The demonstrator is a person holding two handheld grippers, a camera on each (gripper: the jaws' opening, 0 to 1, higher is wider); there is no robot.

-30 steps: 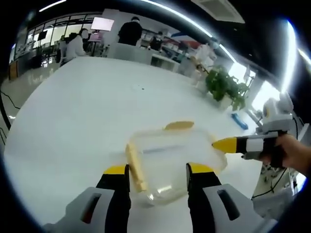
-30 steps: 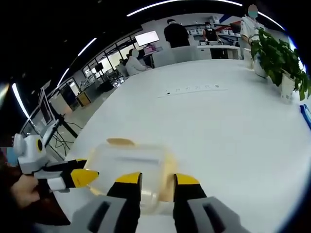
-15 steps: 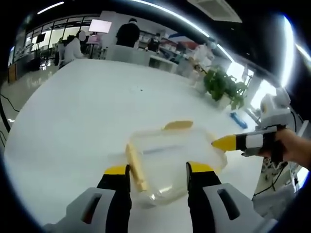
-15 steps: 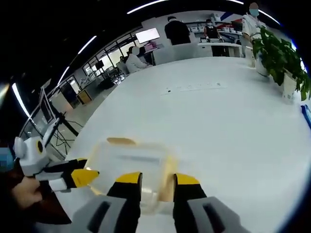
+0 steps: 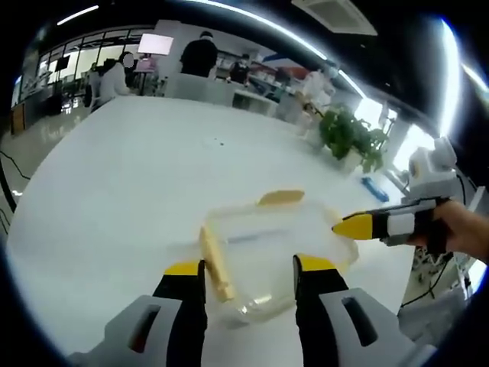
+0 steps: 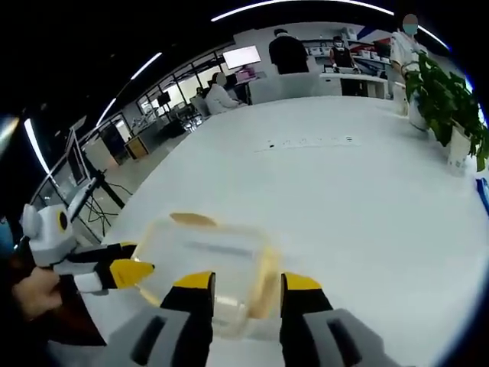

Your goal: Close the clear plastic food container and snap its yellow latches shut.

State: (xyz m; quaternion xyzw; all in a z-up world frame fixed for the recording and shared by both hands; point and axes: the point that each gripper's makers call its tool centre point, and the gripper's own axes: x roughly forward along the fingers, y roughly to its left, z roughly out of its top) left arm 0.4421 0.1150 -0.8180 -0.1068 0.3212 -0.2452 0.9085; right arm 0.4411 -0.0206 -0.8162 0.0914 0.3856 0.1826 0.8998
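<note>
The room is a big open office with dark ceiling, long light strips, glass walls and people at desks at 12 o'clock in both views. A wide white table (image 5: 137,176), smooth and matte, runs through it; a leafy potted plant (image 5: 351,138) stands on its far edge at 2 o'clock in the left gripper view, at 3 o'clock (image 6: 451,99) in the right gripper view. A small blue item (image 5: 376,189) lies near the plant.

The box (image 5: 267,248) sits on the table, a clear, cloudy plastic rectangle with rounded corners, at 6 o'clock just beyond the left tongs (image 5: 248,284), whose yellow-tipped black jaws are spread about as wide as the box. One yellow latch (image 5: 215,264) is a long strip along its 9 o'clock side; another (image 5: 280,198) is a rounded tab at its far edge.

The right tongs (image 6: 246,294) are spread too, with the box (image 6: 210,260) right before them. In the left gripper view their yellow tip (image 5: 359,226) touches the box's 3 o'clock corner, a hand (image 5: 458,233) behind.
</note>
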